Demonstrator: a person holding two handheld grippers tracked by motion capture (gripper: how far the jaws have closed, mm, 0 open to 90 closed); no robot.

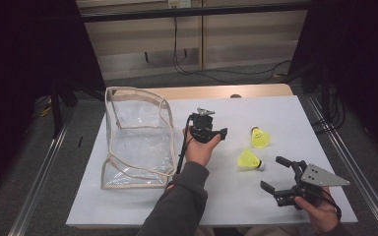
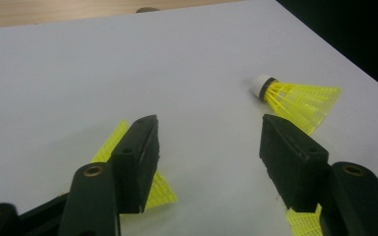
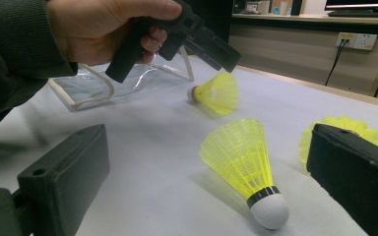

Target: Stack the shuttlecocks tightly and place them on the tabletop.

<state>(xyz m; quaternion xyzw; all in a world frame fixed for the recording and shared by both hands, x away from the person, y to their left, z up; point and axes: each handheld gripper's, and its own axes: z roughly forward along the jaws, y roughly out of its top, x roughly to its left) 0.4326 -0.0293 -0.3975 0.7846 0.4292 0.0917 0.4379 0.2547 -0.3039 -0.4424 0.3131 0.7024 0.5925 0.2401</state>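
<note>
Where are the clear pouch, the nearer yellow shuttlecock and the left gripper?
clear pouch (image 1: pixel 139 140): high view, front wall.
nearer yellow shuttlecock (image 1: pixel 248 160): high view, yellow skirt.
left gripper (image 2: pixel 209 147): left gripper view, midway between its open fingertips.

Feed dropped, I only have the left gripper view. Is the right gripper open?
Observer: Yes, the right gripper is open, with nothing between its jaws.
Operator: Where's the bag?
Observer: The bag stands at the left of the table.
Operator: Anything ahead of the right gripper?
Observer: A shuttlecock lies on its side just ahead of it, cork end toward the gripper.
</note>
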